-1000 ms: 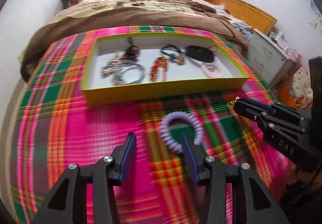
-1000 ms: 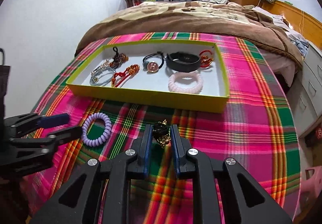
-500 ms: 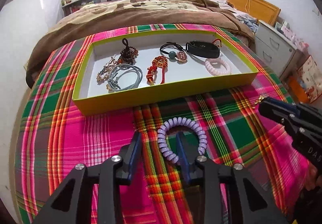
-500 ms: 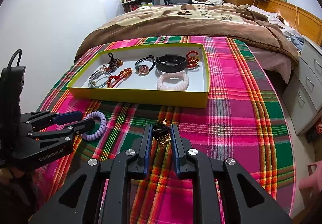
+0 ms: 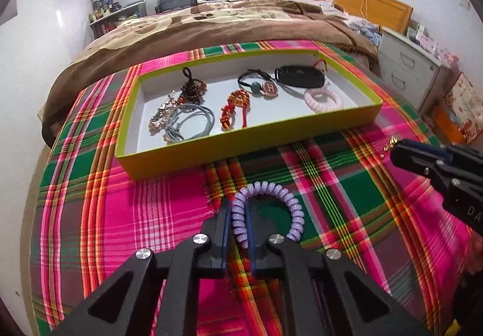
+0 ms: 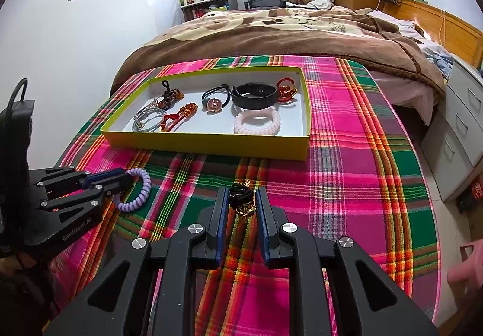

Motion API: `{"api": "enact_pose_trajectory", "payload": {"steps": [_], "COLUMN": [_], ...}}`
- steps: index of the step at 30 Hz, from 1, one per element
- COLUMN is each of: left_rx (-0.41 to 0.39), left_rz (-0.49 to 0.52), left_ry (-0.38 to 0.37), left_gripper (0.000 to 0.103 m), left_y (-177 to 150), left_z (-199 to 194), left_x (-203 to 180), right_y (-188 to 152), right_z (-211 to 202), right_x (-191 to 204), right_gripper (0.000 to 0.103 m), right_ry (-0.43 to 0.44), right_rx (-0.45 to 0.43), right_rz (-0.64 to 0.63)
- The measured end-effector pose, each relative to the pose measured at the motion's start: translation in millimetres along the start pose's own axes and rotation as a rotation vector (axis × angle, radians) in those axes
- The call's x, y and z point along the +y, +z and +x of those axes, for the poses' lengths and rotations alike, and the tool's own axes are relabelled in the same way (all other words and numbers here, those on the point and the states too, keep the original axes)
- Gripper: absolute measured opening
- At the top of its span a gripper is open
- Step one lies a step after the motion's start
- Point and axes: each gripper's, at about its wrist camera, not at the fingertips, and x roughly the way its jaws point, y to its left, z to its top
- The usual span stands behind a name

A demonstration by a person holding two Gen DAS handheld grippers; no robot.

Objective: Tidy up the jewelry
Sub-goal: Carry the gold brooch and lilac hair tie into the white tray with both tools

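Lilac coils of a spiral hair tie [image 5: 265, 206] lay on the plaid cloth [image 5: 120, 215] near the tray's front wall in the left wrist view, one side of the loop pinched between the closed jaws of the left gripper [image 5: 238, 223]. Beyond it, the yellow-green tray [image 5: 241, 149] already held most of the pieces: a grey hair tie [image 5: 193, 122], a red knotted cord [image 5: 234, 108], a dark beaded charm [image 5: 191, 87], a black band [image 5: 299, 76] and a pink spiral tie [image 5: 323, 99] toward its right end.

From the right wrist view, the right gripper [image 6: 241, 206] was clamped on a small black-and-gold ornament [image 6: 243, 200], held above the cloth in front of the tray's front wall. The left gripper [image 6: 117, 185] appeared toward the cloth's left edge, shut on the lilac tie.

Judged from these views, two pieces remained outside the tray, both gripped but not yet delivered; no other loose jewelry showed on the cloth.
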Motion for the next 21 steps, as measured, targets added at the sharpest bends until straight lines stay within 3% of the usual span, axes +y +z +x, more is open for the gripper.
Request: {"api": "enact_pose_trajectory", "payload": {"steps": [6, 11, 21], "left_rx": [-0.057, -0.089, -0.116], "left_rz": [-0.064, -0.083, -0.13], "left_ry": [-0.045, -0.039, -0.07], "left_gripper": [0.009, 0.009, 0.009], "left_y": [4.0, 12.0, 44.2], "left_z": [-17.1, -28.3, -26.9], "left_x": [18.6, 29.8, 49.1], "right_y": [-1.8, 1.0, 27.4], "right_z": [-5.1, -9.4, -11.3], "right_x": [-2.9, -3.6, 1.8], "right_gripper": [0.018, 0.018, 0.018], "right_ry": [-0.004, -0.006, -0.007], "right_rx": [-0.007, -0.017, -0.054], "right_rz": [0.013, 0.018, -0.001]}}
